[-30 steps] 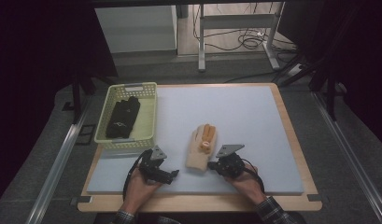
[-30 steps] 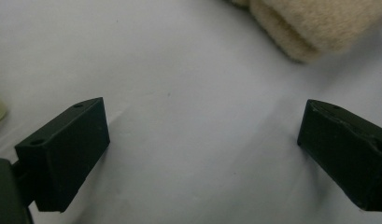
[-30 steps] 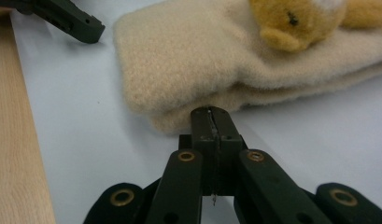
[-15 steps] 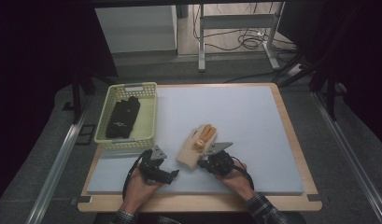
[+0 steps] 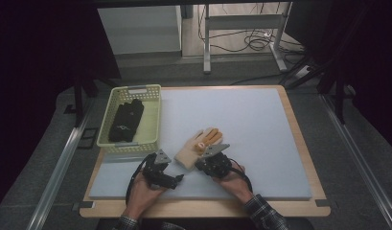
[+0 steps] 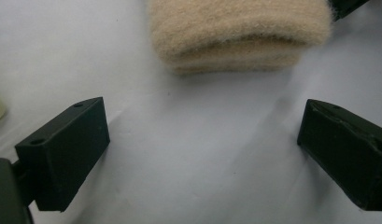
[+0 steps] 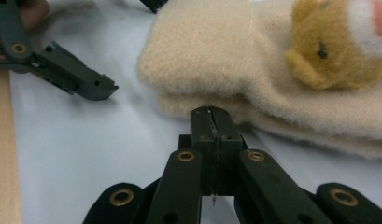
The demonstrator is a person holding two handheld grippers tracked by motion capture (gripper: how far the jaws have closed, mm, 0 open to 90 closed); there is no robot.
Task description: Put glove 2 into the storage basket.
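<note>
Basket (image 5: 155,120) sits well beyond and left of the left jaws on the mat (image 5: 251,124); a black glove (image 5: 126,120) lies inside it; cables (image 5: 251,40) on the floor far beyond

room dim – grey floor (image 5: 356,143) | white cabinet (image 5: 138,28) | metal stand (image 5: 241,36) – cables (image 5: 253,40)

beige glove cuff (image 6: 240,32), left tool (image 6: 202,140) (jaws wide)
</note>
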